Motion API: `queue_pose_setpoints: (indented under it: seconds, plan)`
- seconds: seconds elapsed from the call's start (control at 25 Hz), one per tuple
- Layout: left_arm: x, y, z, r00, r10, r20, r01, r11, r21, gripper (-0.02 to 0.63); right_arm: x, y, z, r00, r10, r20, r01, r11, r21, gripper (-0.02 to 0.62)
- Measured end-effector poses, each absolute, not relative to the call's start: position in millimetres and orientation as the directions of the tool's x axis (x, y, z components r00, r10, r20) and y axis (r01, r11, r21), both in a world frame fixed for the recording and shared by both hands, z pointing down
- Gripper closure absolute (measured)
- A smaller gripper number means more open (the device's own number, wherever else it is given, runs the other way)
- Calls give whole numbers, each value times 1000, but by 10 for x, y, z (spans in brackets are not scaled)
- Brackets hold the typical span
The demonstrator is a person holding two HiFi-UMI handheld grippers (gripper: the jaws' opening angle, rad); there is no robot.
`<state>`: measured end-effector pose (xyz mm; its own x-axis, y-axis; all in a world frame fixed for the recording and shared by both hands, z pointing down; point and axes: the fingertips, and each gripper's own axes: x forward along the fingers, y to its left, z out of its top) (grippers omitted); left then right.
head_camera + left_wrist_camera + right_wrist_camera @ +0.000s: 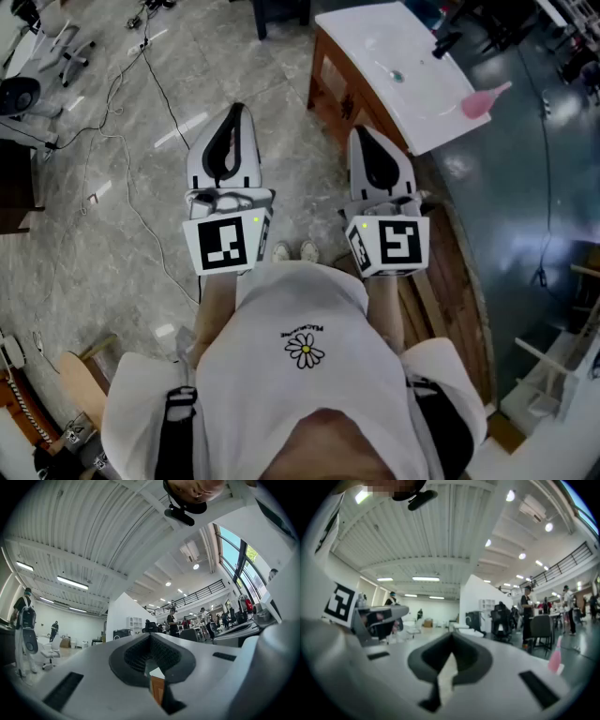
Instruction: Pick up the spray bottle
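**A:** How did the two tools stand?

**B:** The left gripper [234, 117] had its jaws pressed together with nothing between them. The right gripper [366, 141] was the same, its jaws closed to a seam and empty. They were held side by side in front of the person, pointing forward over the floor [141, 187].

**A:** And the spray bottle?

**B:** The pink spray bottle [481, 103] stood on the white table [375, 28], close to that table's right edge. It was ahead of the grippers and off to the right, well apart from both and touched by neither.

**A:** Which hand was nearer?

**B:** The right one, plainly. In the right gripper view the bottle showed low at the right, beyond the jaws. The left gripper view did not show it at all.

**A:** How did its long axis run?

**B:** It looked upright, with the body down and the nozzle on top, though it was small and blurred. I judged the pick had not begun. The right gripper would have to open, swing forward and to the right, and come in level across the bottle's body.
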<state>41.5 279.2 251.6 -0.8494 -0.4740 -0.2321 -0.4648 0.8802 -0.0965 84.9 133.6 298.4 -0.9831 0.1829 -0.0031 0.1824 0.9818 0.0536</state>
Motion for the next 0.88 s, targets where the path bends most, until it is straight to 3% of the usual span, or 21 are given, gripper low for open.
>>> queue_pose_setpoints:
  seconds: [0.88]
  plan:
    - [530,2569,2527,-844,-483,-235,-468,876,-119,586,1000,988,3029,-987,159,-35,161,986,-54,566]
